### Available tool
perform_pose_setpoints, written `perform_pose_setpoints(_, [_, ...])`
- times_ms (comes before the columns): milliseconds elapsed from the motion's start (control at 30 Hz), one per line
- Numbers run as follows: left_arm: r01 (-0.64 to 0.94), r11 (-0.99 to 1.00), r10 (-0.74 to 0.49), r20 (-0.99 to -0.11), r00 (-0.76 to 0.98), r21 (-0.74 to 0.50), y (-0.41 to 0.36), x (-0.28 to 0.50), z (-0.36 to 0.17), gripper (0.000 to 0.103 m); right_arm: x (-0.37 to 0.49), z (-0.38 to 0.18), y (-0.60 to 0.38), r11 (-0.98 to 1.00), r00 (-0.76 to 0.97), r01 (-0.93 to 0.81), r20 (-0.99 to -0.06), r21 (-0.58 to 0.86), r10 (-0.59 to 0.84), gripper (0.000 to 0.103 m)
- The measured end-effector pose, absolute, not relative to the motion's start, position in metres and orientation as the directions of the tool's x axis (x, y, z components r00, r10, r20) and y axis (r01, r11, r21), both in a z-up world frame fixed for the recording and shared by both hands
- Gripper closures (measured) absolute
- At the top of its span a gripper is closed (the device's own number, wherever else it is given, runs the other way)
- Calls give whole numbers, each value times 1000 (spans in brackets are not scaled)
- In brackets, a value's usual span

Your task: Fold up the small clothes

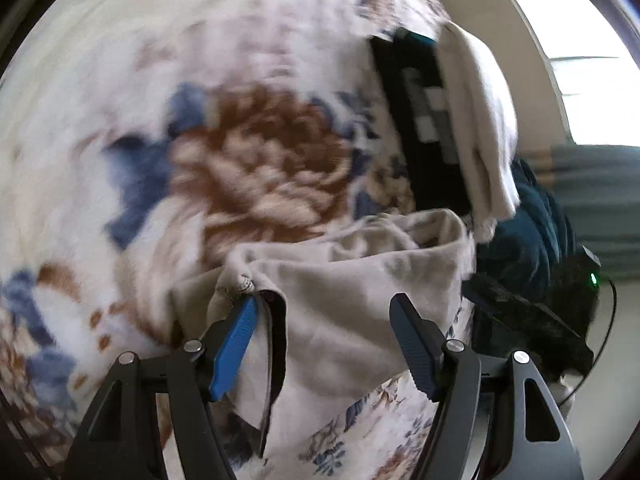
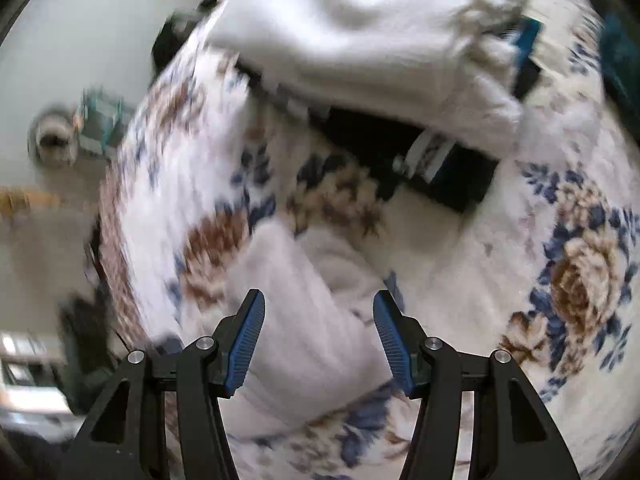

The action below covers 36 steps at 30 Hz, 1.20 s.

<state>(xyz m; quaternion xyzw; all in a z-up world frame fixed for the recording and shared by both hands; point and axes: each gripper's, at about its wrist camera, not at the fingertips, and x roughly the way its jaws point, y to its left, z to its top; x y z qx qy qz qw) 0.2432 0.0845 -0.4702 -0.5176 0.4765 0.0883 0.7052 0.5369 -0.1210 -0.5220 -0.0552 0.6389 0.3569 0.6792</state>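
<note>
Beige garment [image 1: 340,280] lies at twelve o'clock from the left claw [image 1: 324,344] — released, like the right claw [image 2: 318,344] over its ribbed end, both about equally near.

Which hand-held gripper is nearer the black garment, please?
Left: the left hand-held gripper has the black garment just beyond its beige cloth; the right one sits farther back.
</note>
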Motion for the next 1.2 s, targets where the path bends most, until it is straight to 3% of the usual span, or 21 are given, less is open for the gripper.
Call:
perform_pose_setpoints(133, [-621, 484, -399, -787, 471, -617, 71, 263, -471, 36, 524, -560, -79, 682, -99, -677, -952, 278, 290, 44])
perform_pose_setpoints(333, [-696, 513, -395, -858, 327, -502, 63, 245, -506, 37, 546, -615, -53, 737, -136, -626, -966, 255, 219, 45])
perform_pose_setpoints(400, [-712, 416, -422, -814, 400, -566, 75, 230, -514, 37, 553, -610, -61, 760, -162, -565, -946, 321, 279, 45])
perform_pose_setpoints(500, [-717, 259, -436, -741, 511, -647, 87, 207, -504, 36, 559, -589, -85, 771, -174, -483, -909, 414, 379, 36])
perform_pose_setpoints(567, [-701, 187, -414, -702, 580, -689, 87, 182, -488, 36, 561, -573, -106, 771, -160, -445, -887, 456, 432, 25])
perform_pose_setpoints(667, [-680, 118, -425, -655, 624, -724, 65, 151, -478, 36, 559, -559, -153, 766, -154, -342, -836, 545, 526, 22])
perform_pose_setpoints(733, [-682, 64, -461, -628, 627, -728, 44, 142, -488, 36, 554, -560, -178, 762, -162, -265, -806, 591, 569, 16])
perform_pose_setpoints(867, [-665, -45, -520, -551, 653, -745, -6, 148, -528, 36, 536, -580, -205, 745, -215, -191, -768, 639, 604, 16])
perform_pose_setpoints(1000, [-660, -98, -467, -552, 691, -744, -20, 160, -546, 36, 521, -614, -203, 716, -289, -149, -722, 683, 629, 15])
perform_pose_setpoints(1200, [-726, -133, -319, -665, 676, -674, -29, 180, -543, 38, 517, -651, -179, 642, -313, -105, -638, 760, 704, 10])
